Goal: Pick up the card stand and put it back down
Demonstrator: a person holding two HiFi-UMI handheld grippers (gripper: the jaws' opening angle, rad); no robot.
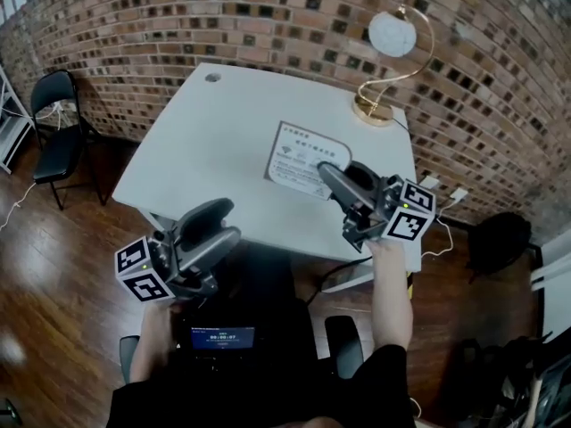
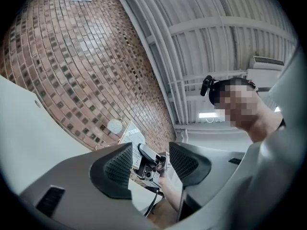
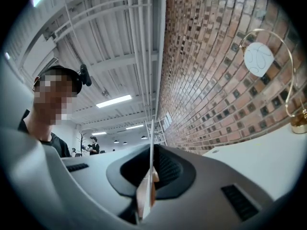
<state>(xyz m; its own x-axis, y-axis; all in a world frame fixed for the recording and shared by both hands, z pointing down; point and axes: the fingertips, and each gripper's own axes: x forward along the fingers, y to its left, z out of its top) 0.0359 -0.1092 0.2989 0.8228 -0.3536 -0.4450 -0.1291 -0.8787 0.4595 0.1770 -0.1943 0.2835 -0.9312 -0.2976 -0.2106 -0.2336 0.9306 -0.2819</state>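
1. Right gripper [image 1: 328,178] clenched on the stand [image 1: 302,159], whose thin edge is pinched between the pads.
2. Stand sits tilted over the right half of the table [image 1: 205,150]; it looks slightly lifted, but contact is unclear.
3. Left gripper [image 1: 221,221] released and empty, off the table's near edge, at 7 o'clock from the stand.
4. Lamp [image 1: 388,61] at 1 o'clock from the stand, well apart.

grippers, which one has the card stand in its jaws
The right gripper: its jaws are shut on the edge of the card stand. The left gripper has its jaws apart with nothing between them.
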